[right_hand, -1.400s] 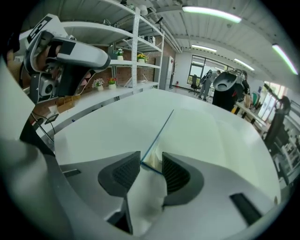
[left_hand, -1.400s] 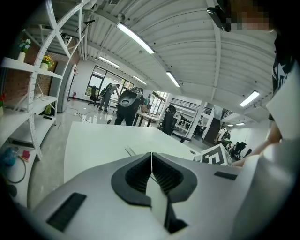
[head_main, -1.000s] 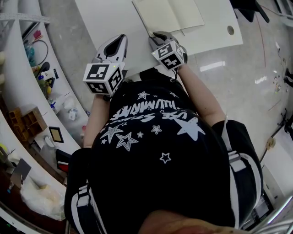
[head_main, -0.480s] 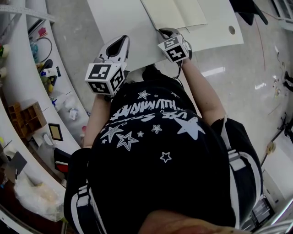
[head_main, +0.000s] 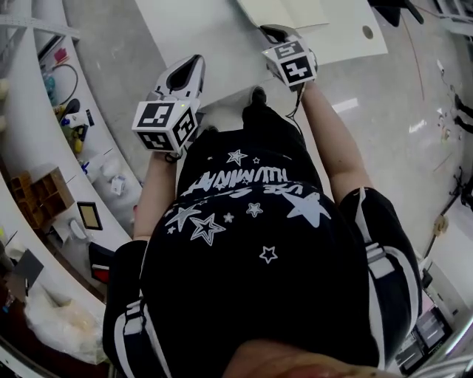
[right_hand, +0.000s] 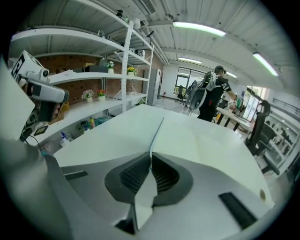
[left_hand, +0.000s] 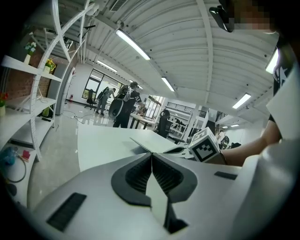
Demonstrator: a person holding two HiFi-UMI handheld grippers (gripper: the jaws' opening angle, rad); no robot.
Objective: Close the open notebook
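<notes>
The open notebook (head_main: 290, 12) lies with cream pages up on the white table (head_main: 207, 37), cut off by the top edge of the head view. My right gripper (head_main: 270, 32) is at its near left corner. In the right gripper view the right gripper (right_hand: 150, 157) is shut on the thin edge of the notebook's left cover (right_hand: 157, 135), which rises slightly above the notebook's pages (right_hand: 201, 140). My left gripper (head_main: 194, 63) hovers over the table's near edge to the left, apart from the notebook. The left gripper (left_hand: 151, 156) is shut with nothing in it; beyond it lies the notebook (left_hand: 154, 143).
Curved white shelves (head_main: 70, 118) with small clutter run along the left. A round cable hole (head_main: 368, 32) sits in the table right of the notebook. People (right_hand: 210, 98) and an office chair (right_hand: 260, 125) are far behind the table.
My right gripper has risen and moved up the picture at the notebook's near left corner, taking the cover edge with it. The left gripper has shifted a little.
</notes>
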